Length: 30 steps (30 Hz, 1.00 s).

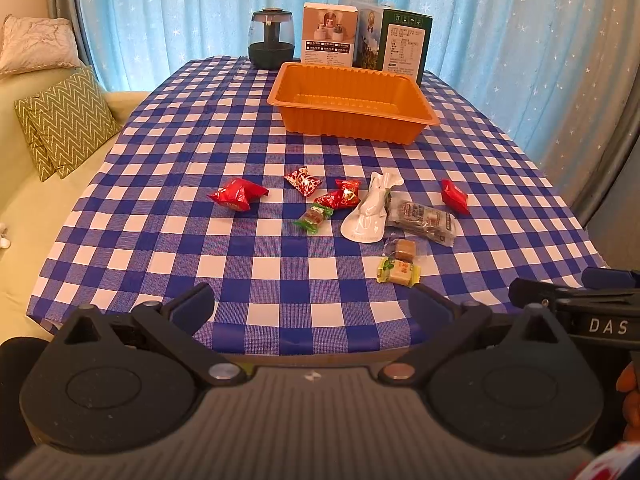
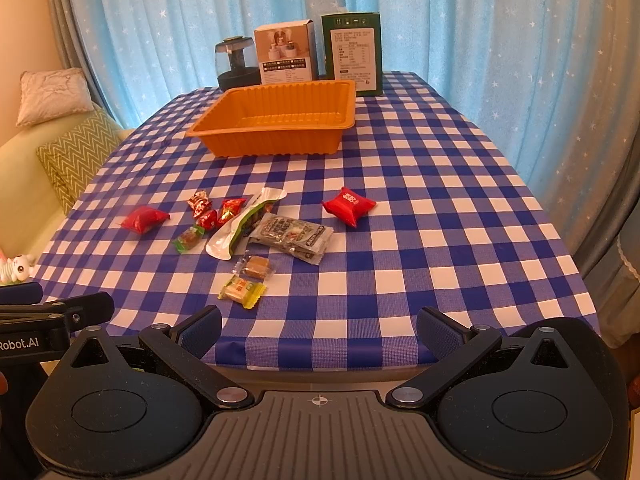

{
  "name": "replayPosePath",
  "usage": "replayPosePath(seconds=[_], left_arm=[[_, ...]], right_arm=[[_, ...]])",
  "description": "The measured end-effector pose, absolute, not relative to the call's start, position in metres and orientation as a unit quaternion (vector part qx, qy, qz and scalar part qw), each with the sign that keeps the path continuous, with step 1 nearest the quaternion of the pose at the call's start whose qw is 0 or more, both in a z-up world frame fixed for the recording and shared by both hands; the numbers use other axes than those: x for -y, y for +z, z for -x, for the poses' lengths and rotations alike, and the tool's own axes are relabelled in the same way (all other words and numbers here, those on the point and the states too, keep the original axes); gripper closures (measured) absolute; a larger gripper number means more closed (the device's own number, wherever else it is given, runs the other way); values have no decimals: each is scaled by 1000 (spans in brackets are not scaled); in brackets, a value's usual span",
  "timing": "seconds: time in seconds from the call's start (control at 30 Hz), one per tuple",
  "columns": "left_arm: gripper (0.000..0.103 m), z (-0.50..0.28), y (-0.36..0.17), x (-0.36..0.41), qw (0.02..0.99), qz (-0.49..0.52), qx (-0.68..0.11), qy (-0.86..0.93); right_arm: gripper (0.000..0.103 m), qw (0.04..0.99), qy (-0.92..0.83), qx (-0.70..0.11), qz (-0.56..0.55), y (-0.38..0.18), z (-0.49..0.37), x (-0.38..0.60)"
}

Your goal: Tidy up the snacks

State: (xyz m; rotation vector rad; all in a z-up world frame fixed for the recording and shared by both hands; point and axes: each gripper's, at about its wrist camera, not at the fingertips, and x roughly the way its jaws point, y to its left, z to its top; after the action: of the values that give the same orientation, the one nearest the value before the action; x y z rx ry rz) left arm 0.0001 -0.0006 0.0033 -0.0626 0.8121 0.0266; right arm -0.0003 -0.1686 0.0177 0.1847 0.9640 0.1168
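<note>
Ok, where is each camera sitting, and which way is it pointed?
Left wrist: behind the open left gripper at the table's near edge, facing the orange tray; the right gripper shows at its right.
Right wrist: behind the open right gripper, same direction; the left gripper shows at its left.
Shared: tray, scattered snacks, checked tablecloth, boxes, curtain.

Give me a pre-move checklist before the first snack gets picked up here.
1. Left gripper open and holding nothing: ok.
2. Right gripper open and holding nothing: ok.
3. Orange tray upright with nothing in it: ok.
4. Nearest candy, yellow-green wrapper, lying free of the others: ok.
5. White pouch clear of the grey packet: not ok, they overlap.
</note>
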Motion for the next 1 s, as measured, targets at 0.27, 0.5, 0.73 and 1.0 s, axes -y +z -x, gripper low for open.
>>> replayPosePath(seconds=[0.27,0.5,0.73,1.0], left_arm=[[0,0,3,0,918,31,-394,13],[0,0,3,1,919,31,-394,12],[0,0,7,5,918,31,-394,12],[0,1,7,4,918,32,-394,11]], right_arm=[[0,880,56,-462,-89,17,2,167],[0,880,56,-462,-88,17,0,169],[0,880,56,-463,-88,17,1,169],[0,880,56,-463,-88,17,1,169]])
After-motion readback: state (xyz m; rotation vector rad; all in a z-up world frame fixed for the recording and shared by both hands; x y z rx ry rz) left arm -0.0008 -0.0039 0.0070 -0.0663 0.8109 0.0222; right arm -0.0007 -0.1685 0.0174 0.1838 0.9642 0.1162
